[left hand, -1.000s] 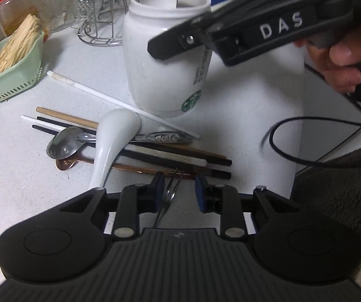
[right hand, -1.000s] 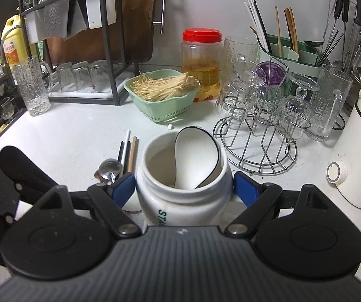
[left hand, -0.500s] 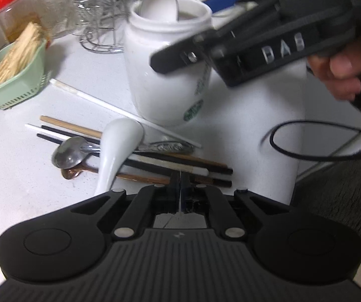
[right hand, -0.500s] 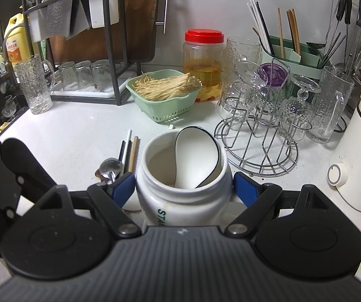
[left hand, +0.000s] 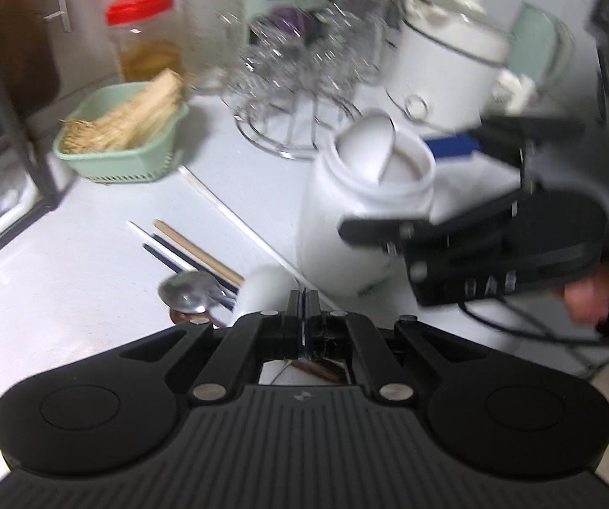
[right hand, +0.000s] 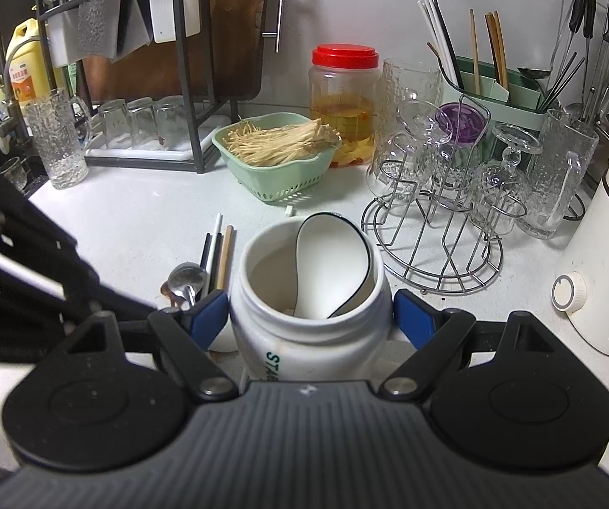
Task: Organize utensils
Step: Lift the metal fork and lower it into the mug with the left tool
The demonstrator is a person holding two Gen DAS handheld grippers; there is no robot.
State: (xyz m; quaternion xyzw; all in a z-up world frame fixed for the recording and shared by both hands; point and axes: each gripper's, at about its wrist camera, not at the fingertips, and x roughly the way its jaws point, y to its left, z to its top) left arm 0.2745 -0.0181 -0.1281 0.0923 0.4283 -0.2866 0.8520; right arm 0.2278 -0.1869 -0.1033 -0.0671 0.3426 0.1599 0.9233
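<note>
**Hazards**
- Left claw [left hand: 304,302]: closed, apparently pinching a thin metal utensil [left hand: 304,339], seen edge-on as a sliver between the pads. What kind of utensil it is cannot be told. A hold this narrow on smooth metal could let the piece swivel or slip out on the way to the jar.
- Right claw [right hand: 309,316]: blue pads pressed to either side of the white glazed ceramic jar with green lettering [right hand: 317,352], steadying it on the white speckled worktop [left hand: 71,275]. The glaze is slick, so a knock on the rim from an incoming utensil might tilt or skid the jar.
- The jar's mouth is partly taken up by a white ceramic soup spoon with a dark rim [right hand: 330,263], which leans inside. A long piece may catch on it.
- The wire rack of drinking glasses [right hand: 431,254] stands near, behind the jar, so a wide swing risks striking glass.

**Items still loose on the worktop, beside the jar**
- Steel spoon [left hand: 185,292], bowl up.
- White ceramic spoon [left hand: 262,288].
- Mixed chopsticks in black, white and wood [left hand: 194,250], roughly parallel.
- One long white stick [left hand: 228,208], lying apart at an angle.
</note>
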